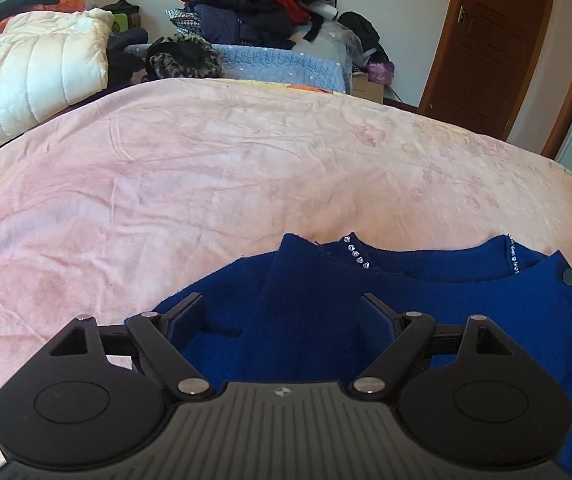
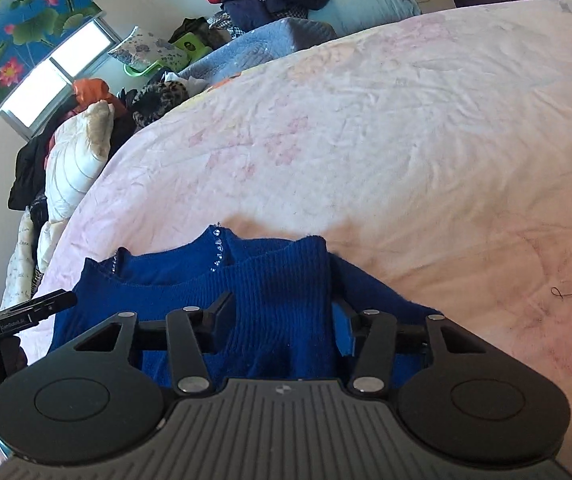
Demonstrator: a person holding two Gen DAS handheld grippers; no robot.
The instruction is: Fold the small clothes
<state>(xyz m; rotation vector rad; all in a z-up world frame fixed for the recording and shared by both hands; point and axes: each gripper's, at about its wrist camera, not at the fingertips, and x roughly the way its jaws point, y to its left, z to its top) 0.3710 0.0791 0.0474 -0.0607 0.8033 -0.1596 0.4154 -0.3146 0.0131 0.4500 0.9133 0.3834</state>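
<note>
The blue knit sweater lies flat on the near part of the pink bedspread, collar pointing away. It looks soft, light and limp, so it should crease easily; take it at a sleeve edge or hem. Over it, the left gripper stands wide apart; the right gripper straddles a folded sleeve, unclamped.

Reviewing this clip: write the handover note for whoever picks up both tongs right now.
Left tongs: open, over a folded-in sleeve of the royal-blue knit sweater with rhinestone neckline.
Right tongs: partly open, straddling the other sleeve; grip not visible.
Sweater lies at the near edge of the pink floral bedspread.
Done: both sleeves folded inward.
Left: fold the body, then put it aside.
</note>
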